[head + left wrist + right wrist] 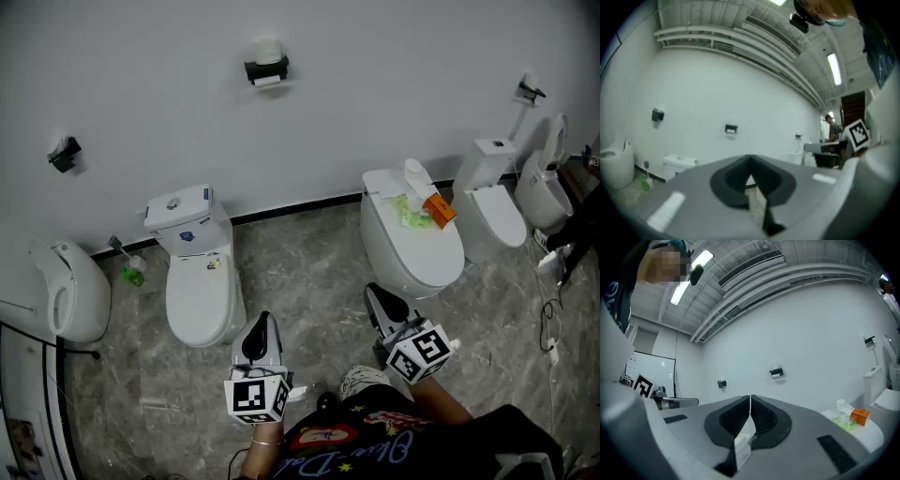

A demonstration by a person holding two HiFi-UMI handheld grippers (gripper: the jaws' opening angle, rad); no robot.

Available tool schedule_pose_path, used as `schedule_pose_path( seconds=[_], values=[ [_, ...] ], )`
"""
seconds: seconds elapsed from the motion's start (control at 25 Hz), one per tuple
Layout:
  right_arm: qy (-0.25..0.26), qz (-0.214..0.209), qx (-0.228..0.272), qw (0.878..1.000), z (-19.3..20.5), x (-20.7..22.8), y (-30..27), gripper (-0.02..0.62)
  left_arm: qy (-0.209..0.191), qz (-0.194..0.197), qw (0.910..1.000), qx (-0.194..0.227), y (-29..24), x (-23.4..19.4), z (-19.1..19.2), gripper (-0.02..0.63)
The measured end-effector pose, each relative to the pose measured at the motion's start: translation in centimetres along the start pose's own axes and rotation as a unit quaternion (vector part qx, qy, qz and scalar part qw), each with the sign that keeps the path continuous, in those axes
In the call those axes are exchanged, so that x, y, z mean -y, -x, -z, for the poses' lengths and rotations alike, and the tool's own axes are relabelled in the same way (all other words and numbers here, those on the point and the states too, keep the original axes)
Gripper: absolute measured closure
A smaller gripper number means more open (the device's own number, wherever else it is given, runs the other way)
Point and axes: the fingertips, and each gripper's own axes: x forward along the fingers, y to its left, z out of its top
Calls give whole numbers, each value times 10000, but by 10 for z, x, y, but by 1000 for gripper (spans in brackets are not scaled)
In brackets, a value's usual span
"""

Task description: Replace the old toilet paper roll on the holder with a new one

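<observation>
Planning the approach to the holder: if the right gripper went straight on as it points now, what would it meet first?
Most likely the bare white wall, just left of the black wall-mounted toilet paper holder. Nothing else stands before the right gripper in that line, though depth is unclear.

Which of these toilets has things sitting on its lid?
The toilet right of centre: an orange box and a green packet lie on its closed lid, unlike the others.

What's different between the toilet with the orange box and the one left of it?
The left toilet has a boxy tank at its back; the middle toilet shows none. The middle toilet carries an orange box, green pack and white roll; the left toilet carries nothing. Both are white, lids down.
</observation>
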Motion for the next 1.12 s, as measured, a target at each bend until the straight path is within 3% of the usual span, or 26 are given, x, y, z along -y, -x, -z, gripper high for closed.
schedule_pose_path(
  seconds=[0.24, 0.44, 0.64, 0.84, 1.12],
  values=[
    [84, -14, 32, 10000, 3, 38, -63, 581, -26, -43, 9999, 121, -62, -34, 0, 615],
    [92, -98, 189, 9997, -3, 98, -149, 581, -43, -158, 9998, 104, -156, -72, 6, 615],
    [149, -149, 359, 9991, -34, 183, -261, 580, -263, -146, 9994, 183, -294, -107, -29, 615],
    [230, -483, 459, 9975, -64, 239, -369, 580, -392, -3, 9982, 444, -418, -128, -71, 615],
    [61, -755, 430, 9962, -79, 268, -467, 580, -184, -213, 9992, 280, -490, -165, -80, 615]
  ],
)
